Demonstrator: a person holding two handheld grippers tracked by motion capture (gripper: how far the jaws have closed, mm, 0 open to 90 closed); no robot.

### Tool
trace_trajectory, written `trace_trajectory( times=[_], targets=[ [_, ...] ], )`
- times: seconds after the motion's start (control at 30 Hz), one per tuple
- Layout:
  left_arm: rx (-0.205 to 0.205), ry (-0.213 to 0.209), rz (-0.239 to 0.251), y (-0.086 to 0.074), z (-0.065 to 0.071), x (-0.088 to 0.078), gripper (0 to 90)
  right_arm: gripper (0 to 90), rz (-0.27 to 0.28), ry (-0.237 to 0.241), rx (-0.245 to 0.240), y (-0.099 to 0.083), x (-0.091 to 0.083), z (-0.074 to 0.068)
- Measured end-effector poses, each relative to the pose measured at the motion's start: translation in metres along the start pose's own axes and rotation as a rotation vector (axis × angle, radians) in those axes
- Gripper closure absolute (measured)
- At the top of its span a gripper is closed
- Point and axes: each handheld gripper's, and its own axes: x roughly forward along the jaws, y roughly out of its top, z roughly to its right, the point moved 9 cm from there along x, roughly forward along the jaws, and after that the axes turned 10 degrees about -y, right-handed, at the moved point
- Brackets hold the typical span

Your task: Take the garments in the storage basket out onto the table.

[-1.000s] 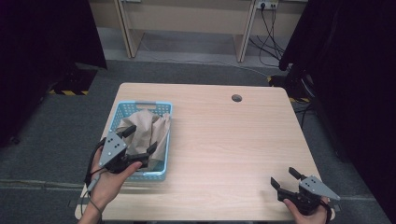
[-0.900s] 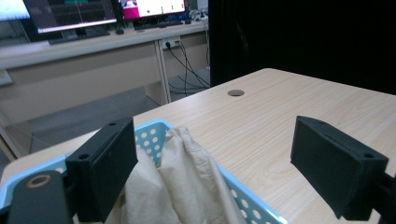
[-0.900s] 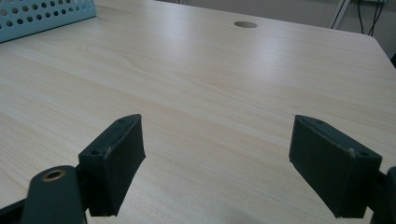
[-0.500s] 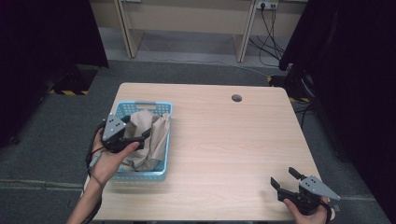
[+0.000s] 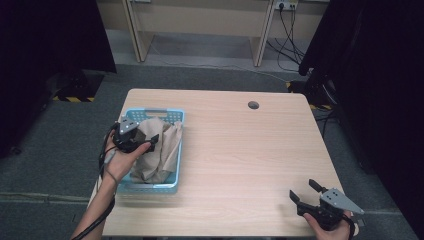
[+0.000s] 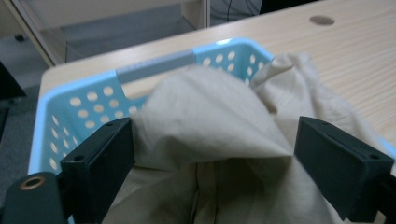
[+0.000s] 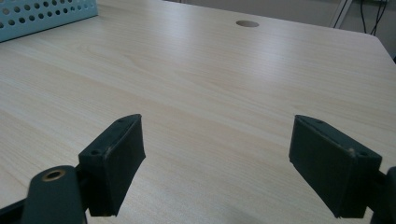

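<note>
Jaws wide apart on the left gripper (image 5: pixel 150 142), and between them sits a raised fold of the crumpled beige cloth (image 6: pixel 205 140) — nothing clamped, the pads flank the peak without pinching it, as the left gripper view shows. That cloth lies heaped in the light blue perforated plastic basket (image 5: pixel 172 116), which stands near the left edge of the pale wooden table (image 5: pixel 250 150), and part of the fabric spills over the basket's rim on the table side. The left hand (image 5: pixel 120 162) comes in low over the near half of the basket, tilting the tool down into the pile; lined up that way, a squeeze should take the ridge of fabric rather than the basket wall.

Over at the near right corner, the right gripper (image 5: pixel 307 192) hangs above bare tabletop, jaws spread as wide and holding nothing. Its own view looks across open wood toward the basket corner (image 7: pixel 46 16) and the round cable hole (image 7: pixel 247 23). My read: it waits well apart from the basket so the table's middle is free for laying the cloth out.
</note>
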Motion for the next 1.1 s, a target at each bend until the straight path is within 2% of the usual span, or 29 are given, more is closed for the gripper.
trace_trajectory(
  times=[0.07, 0.2, 0.23, 0.37, 0.47, 0.53, 0.6, 0.67, 0.87, 1.0, 1.1],
  targets=[
    [-0.027, 0.001, -0.036, -0.009, -0.003, 0.009, 11.5, 18.9, 0.001, 0.000, -0.001, 0.000, 0.000, 0.000],
    [-0.043, -0.012, -0.075, -0.017, -0.003, 0.016, 11.2, 18.9, 0.000, -0.002, -0.004, 0.000, 0.000, 0.000],
    [-0.044, -0.019, -0.102, -0.022, -0.003, 0.021, 11.2, 18.9, 0.000, -0.001, -0.005, 0.000, 0.000, 0.000],
    [-0.074, -0.039, -0.124, -0.029, 0.000, 0.029, 12.9, 18.9, -0.004, 0.000, -0.004, 0.000, 0.000, 0.000],
    [-0.107, -0.063, -0.145, -0.036, 0.000, 0.038, 19.9, 19.2, -0.009, -0.004, -0.005, -0.001, 0.000, 0.000],
    [-0.104, -0.075, -0.156, -0.040, 0.001, 0.041, 27.9, 19.3, -0.009, -0.005, -0.004, 0.000, 0.000, 0.000],
    [-0.112, -0.086, -0.159, -0.042, 0.003, 0.044, 35.6, 19.3, -0.009, -0.005, -0.004, -0.001, 0.000, 0.000],
    [-0.101, -0.087, -0.165, -0.044, 0.003, 0.046, 39.9, 19.3, -0.008, -0.004, -0.005, 0.000, 0.000, 0.000],
    [-0.096, -0.075, -0.166, -0.044, 0.004, 0.047, 43.0, 19.3, -0.009, -0.003, -0.005, 0.000, 0.000, -0.001],
    [-0.113, -0.072, -0.156, -0.044, 0.004, 0.046, 43.5, 19.3, -0.010, -0.003, -0.006, -0.001, 0.000, -0.001],
    [-0.121, -0.048, -0.149, -0.043, 0.003, 0.045, 43.4, 19.3, -0.008, -0.004, -0.008, 0.000, 0.000, -0.001]
  ],
)
